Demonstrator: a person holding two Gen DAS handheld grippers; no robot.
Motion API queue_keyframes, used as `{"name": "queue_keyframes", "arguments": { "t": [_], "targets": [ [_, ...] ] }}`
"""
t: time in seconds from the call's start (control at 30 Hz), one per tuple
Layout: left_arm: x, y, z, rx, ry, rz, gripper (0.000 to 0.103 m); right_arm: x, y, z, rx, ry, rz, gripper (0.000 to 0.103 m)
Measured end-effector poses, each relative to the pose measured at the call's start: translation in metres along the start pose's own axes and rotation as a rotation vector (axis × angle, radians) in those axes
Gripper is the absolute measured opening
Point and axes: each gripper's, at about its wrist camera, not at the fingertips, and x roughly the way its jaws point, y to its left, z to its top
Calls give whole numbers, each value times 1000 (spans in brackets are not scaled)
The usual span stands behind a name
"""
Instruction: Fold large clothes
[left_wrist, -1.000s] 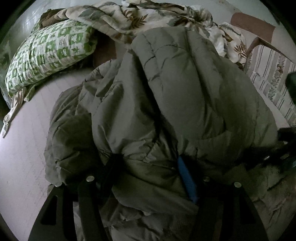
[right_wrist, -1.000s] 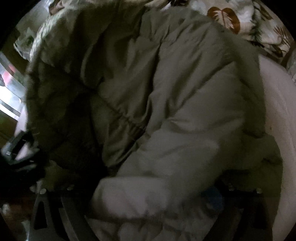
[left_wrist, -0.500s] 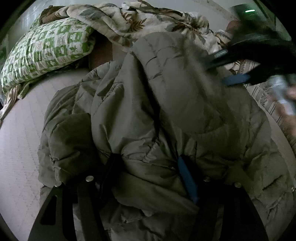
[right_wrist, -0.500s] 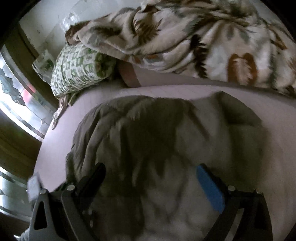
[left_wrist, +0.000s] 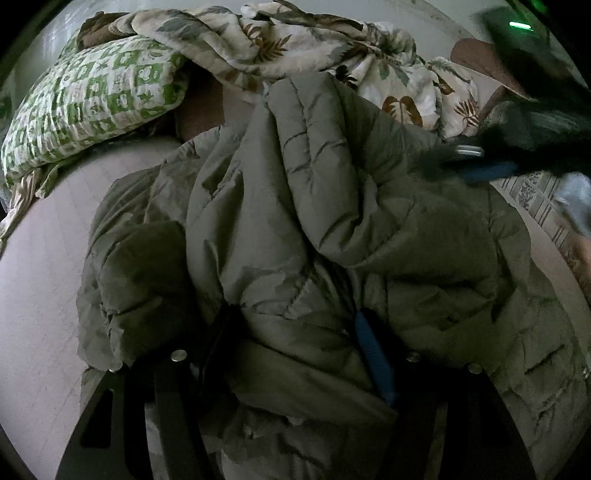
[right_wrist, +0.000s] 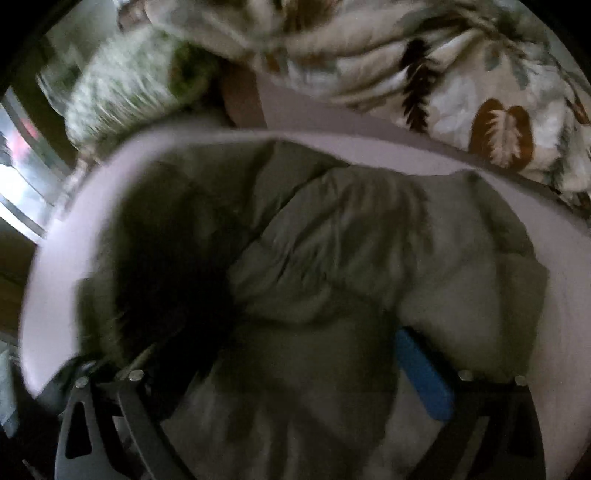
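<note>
Left hand-held gripper (left_wrist: 295, 332) of mine pinches a fold of the grey-green padded jacket (left_wrist: 332, 206), heaped on the bed (left_wrist: 40, 295); my right hand-held gripper (right_wrist: 295, 354) straddles more of it, grip unclear. Behind lie a green pillow (left_wrist: 92, 110) and leaf-print blanket (left_wrist: 295, 40).

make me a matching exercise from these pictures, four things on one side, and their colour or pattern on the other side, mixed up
Things:
1. jacket
2. pillow
3. blanket
4. finger pad on the left gripper

Colour or pattern:
A. green and white checks
B. blue
C. plain olive, quilted
D. cream with brown and grey leaves

Pairs: 1-C, 2-A, 3-D, 4-B
</note>
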Motion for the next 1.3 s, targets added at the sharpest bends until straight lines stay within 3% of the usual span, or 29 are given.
{"name": "queue_keyframes", "arguments": {
  "t": [0.07,0.2,0.27,0.37,0.47,0.57,0.93,1.1,1.3],
  "targets": [
    [-4,-3,-2,11,11,9,67,-23,-2,-22,-22,-21,6,102],
    [-9,-4,-8,21,19,23,67,-29,-7,-63,-43,1,-16,102],
    [-9,-6,-12,28,19,38,67,-10,-13,-81,-38,48,-44,102],
    [-5,-14,-15,68,22,79,67,35,-29,-102,30,136,-9,103],
    [-5,-18,-17,88,13,111,68,45,-30,-107,38,78,-16,103],
    [-13,-15,-17,64,0,105,68,31,-26,-104,45,79,-35,103],
    [-59,-15,-29,29,-22,128,74,-59,-36,-126,120,-92,26,103],
    [-89,-10,-39,18,-41,171,76,-98,-38,-153,146,-151,64,103],
    [-119,6,-61,-43,-40,218,77,-122,-37,-190,140,-168,40,103]
  ]
}}
